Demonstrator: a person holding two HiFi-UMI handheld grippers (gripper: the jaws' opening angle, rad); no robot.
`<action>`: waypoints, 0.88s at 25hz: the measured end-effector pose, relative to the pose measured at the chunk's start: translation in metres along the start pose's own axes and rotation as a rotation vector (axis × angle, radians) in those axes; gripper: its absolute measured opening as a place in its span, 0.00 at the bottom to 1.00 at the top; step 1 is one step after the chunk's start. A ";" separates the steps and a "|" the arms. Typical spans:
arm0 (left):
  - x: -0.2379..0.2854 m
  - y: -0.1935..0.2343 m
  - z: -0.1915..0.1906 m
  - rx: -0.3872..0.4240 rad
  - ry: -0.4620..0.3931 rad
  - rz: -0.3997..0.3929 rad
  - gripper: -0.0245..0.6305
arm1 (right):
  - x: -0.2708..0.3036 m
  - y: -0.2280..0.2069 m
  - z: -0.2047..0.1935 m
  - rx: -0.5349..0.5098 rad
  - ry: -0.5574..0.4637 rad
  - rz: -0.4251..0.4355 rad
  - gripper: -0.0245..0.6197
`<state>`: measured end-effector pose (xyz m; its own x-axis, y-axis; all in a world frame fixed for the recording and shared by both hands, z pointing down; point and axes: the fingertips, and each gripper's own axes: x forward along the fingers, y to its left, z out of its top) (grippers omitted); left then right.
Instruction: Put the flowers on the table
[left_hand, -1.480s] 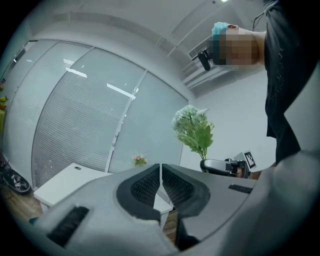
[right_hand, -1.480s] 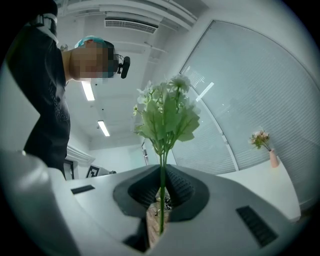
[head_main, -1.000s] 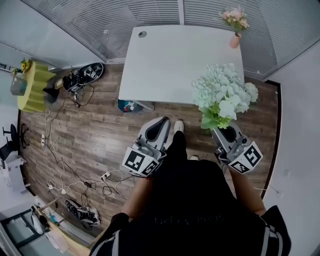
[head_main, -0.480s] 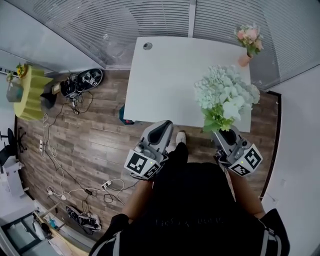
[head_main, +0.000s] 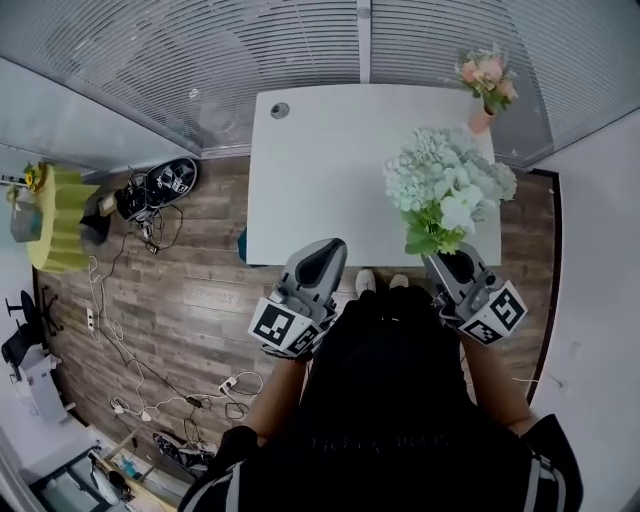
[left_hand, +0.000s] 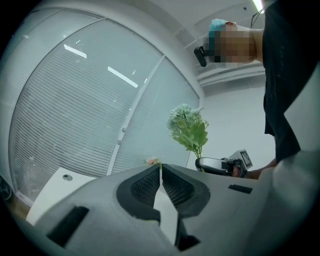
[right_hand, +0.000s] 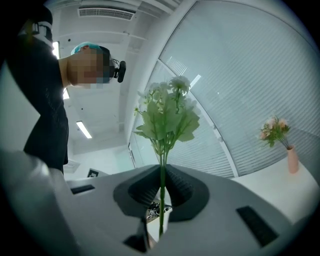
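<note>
A bunch of pale green-white flowers (head_main: 447, 186) stands upright over the near right part of the white table (head_main: 330, 180). My right gripper (head_main: 452, 264) is shut on its stem, and in the right gripper view the stem (right_hand: 162, 192) runs up between the closed jaws to the blooms (right_hand: 167, 114). My left gripper (head_main: 322, 258) hovers at the table's near edge, shut with nothing in it (left_hand: 160, 175). From the left gripper view the flowers (left_hand: 188, 129) and the right gripper (left_hand: 222, 165) show to the right.
A small pink vase with pink flowers (head_main: 484, 88) stands at the table's far right corner. Blinds (head_main: 300, 40) line the wall behind the table. Cables (head_main: 150, 370) and a bag (head_main: 160, 185) lie on the wood floor to the left; a yellow stool (head_main: 55, 215) stands further left.
The person has stepped closer to the table: both grippers now sit at its near edge, and the held flowers have moved out over the tabletop.
</note>
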<state>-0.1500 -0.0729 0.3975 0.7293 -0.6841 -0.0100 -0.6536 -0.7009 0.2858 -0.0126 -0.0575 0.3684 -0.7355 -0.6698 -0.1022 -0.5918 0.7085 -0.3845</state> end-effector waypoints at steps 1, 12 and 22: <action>0.007 0.001 0.001 -0.003 0.006 -0.004 0.08 | 0.001 -0.008 0.002 0.004 0.004 -0.009 0.11; 0.072 0.010 0.019 -0.014 0.038 0.010 0.08 | 0.015 -0.080 0.017 0.062 0.069 -0.036 0.11; 0.101 0.004 -0.016 -0.001 0.077 0.044 0.08 | 0.003 -0.123 -0.017 0.119 0.103 -0.014 0.11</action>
<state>-0.0761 -0.1414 0.4133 0.7136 -0.6964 0.0765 -0.6849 -0.6704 0.2854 0.0523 -0.1429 0.4305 -0.7609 -0.6489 -0.0041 -0.5635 0.6638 -0.4918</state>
